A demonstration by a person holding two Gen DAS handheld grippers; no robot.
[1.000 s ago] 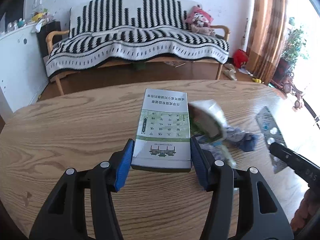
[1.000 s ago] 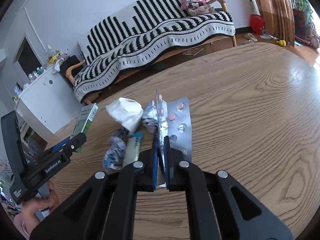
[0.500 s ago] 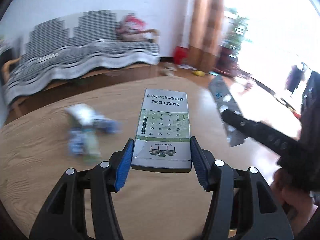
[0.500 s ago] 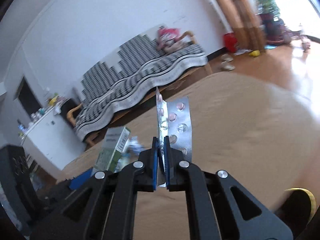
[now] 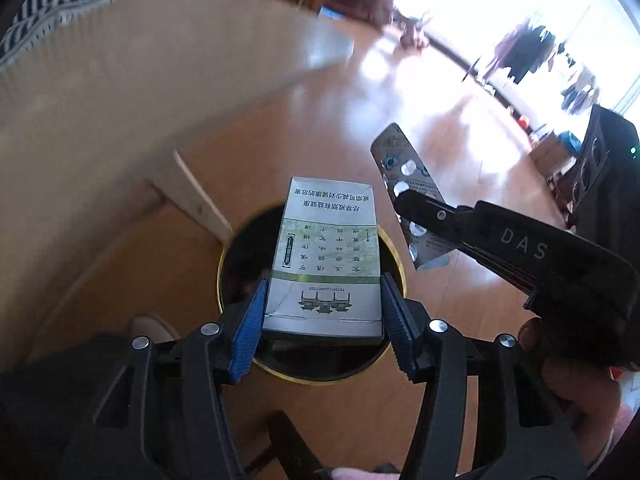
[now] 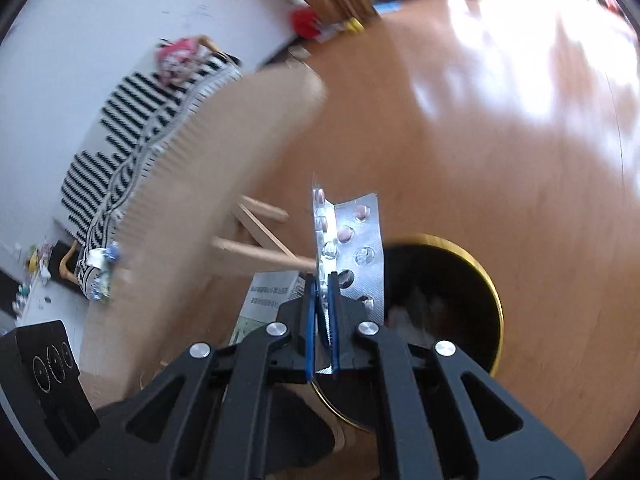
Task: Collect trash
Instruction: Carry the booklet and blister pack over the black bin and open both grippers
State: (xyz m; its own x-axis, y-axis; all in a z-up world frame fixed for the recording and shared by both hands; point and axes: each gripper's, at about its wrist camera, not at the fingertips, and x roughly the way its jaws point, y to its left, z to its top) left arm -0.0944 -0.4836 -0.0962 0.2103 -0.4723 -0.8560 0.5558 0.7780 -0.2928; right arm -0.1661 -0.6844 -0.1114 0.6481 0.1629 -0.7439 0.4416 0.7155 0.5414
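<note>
While my left gripper clamps the white-and-green cardboard cigarette box lengthwise, the box hangs directly over the gold-rimmed black bin on the floor. My right gripper, pinched tight on the silver foil pill blister, sits nearer the rim.

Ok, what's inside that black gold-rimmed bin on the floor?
In the right wrist view, the black gold-rimmed bin holds some pale crumpled scraps, too dim to identify. The silver pill blister sheet and the right gripper cover its near side, so the rest stays unseen.
</note>
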